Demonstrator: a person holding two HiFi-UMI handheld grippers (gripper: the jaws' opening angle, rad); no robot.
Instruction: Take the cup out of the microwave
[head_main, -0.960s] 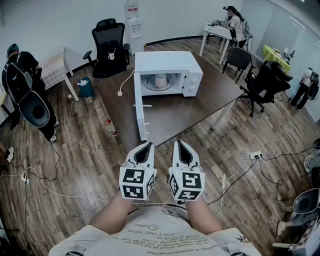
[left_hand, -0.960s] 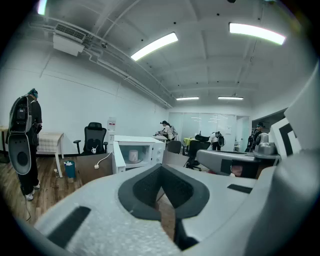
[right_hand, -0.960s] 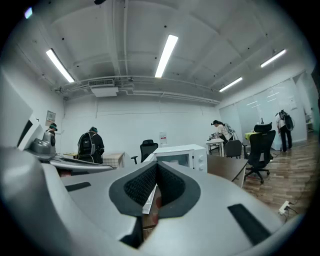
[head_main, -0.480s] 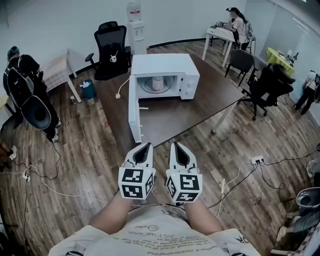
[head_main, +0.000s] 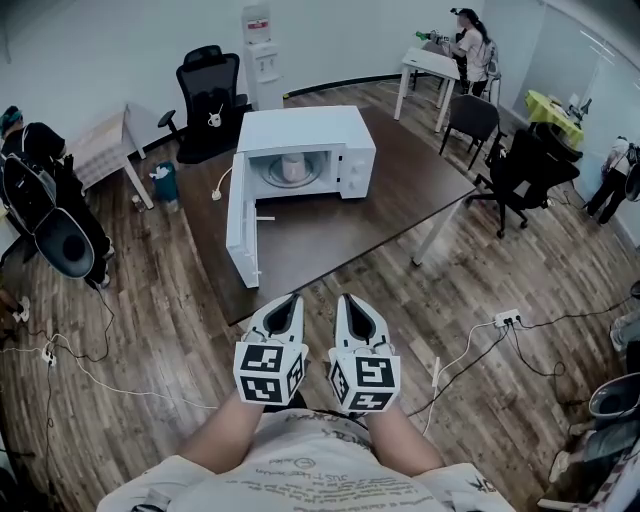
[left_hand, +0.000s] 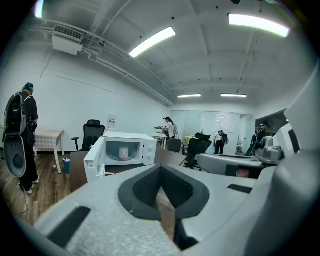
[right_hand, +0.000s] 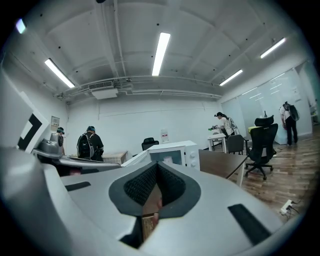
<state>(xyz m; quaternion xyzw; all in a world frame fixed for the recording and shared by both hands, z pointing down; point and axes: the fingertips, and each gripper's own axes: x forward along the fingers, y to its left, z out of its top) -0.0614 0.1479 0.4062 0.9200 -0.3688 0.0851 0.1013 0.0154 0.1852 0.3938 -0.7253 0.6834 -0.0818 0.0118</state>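
**White cup inside open microwave; both grippers closed and well short of it**

Nearest: the left gripper (head_main: 288, 300) and right gripper (head_main: 348, 300) are held side by side close to the person's body. They are above the wooden floor (head_main: 150, 330), just short of the near corner of the surface (head_main: 340, 225). Both have their jaws together with nothing between them.

Beyond them, the microwave (head_main: 300, 128) stands toward the far left of the surface. Its door (head_main: 240, 225) is swung fully open and reaches along the left edge toward the near corner. The cup (head_main: 293, 166) stands upright at the middle of the cavity, untouched.

Hazards, as judged:
- A gripper arriving closed would push or tip the cup rather than take it, so the jaws must open first.
- The left gripper could clip the projecting door on approach.
- The cavity walls and roof leave little room, so lifting early risks striking the roof.
- Cables (head_main: 470, 340) on the floor to the right could catch a foot.

Open room: the surface in front of the cavity, right of the door, is bare through to its near edge. An office chair (head_main: 520, 170) stands off the right edge, well apart.
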